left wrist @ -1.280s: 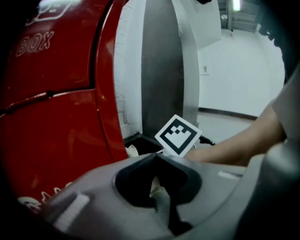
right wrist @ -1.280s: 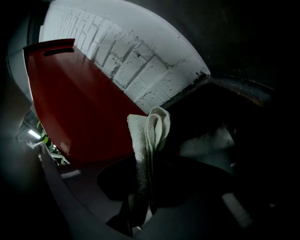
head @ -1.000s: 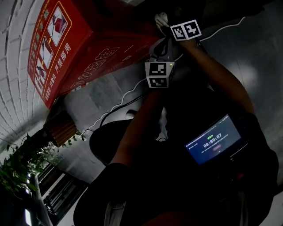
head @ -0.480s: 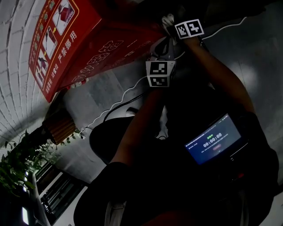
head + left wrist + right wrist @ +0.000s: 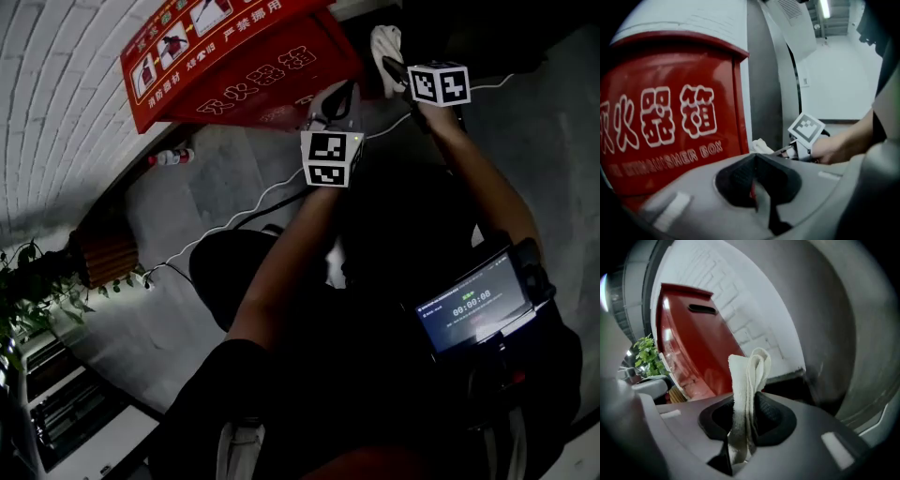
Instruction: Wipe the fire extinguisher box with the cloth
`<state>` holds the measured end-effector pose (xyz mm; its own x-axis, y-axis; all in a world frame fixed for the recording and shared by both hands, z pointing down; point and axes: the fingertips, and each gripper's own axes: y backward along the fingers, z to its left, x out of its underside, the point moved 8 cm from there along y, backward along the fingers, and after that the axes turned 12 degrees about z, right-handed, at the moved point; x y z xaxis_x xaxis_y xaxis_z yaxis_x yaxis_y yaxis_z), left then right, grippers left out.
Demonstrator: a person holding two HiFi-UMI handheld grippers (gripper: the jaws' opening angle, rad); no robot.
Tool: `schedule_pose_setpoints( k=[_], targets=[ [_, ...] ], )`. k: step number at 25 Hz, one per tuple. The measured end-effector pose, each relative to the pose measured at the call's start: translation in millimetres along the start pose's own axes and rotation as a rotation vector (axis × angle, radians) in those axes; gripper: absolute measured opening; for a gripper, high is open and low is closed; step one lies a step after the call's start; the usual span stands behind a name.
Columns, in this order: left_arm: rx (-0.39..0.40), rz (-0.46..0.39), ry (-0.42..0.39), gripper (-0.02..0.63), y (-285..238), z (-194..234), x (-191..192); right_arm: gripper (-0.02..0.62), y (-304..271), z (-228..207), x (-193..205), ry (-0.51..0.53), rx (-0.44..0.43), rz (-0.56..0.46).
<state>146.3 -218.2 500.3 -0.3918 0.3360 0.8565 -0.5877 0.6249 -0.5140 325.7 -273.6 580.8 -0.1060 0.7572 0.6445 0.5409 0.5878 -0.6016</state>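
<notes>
White brick wall backs a red fire extinguisher box [image 5: 234,66] standing on grey floor [image 5: 562,141]. Nearest the box's front corner edge is the left gripper [image 5: 330,101], its jaws pressed together with nothing between them. Just beside it, the right gripper [image 5: 394,64] pinches a folded white cloth [image 5: 384,39] close to the box's right edge; whether they touch cannot be told. Bare floor lies open to the right.

Glossy, smooth red finish on fire extinguisher box [image 5: 689,352], reflections observed. White cloth [image 5: 747,376] looked soft, nubby, matt. Pads [image 5: 771,416] of right claw [image 5: 746,425] were matt black, finely textured. White brick wall [image 5: 740,310] looked rough.
</notes>
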Motion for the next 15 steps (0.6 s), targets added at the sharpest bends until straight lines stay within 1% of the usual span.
schedule_pose_setpoints(
  k=[2, 4, 7, 9, 12, 15],
  targets=[
    [-0.006, -0.054, -0.013, -0.002, 27, 2, -24, 0.081, 40, 25, -23, 0.061, 0.021, -0.067],
    [-0.03, -0.116, -0.04, -0.002, 55, 7, -46, 0.081, 81, 54, -43, 0.11, 0.03, -0.131],
    [-0.061, -0.201, -0.09, -0.002, 99, 12, -75, 0.081, 137, 101, -66, 0.175, 0.04, -0.222],
    [-0.073, -0.254, -0.106, -0.002, 128, 15, -93, 0.081, 170, 136, -81, 0.234, 0.044, -0.273],
    [-0.089, -0.329, -0.117, -0.002, 167, 23, -119, 0.083, 209, 188, -102, 0.321, 0.028, -0.325],
    [-0.109, -0.387, -0.124, -0.002, 204, 35, -142, 0.083, 231, 237, -119, 0.404, 0.0, -0.348]
  ],
)
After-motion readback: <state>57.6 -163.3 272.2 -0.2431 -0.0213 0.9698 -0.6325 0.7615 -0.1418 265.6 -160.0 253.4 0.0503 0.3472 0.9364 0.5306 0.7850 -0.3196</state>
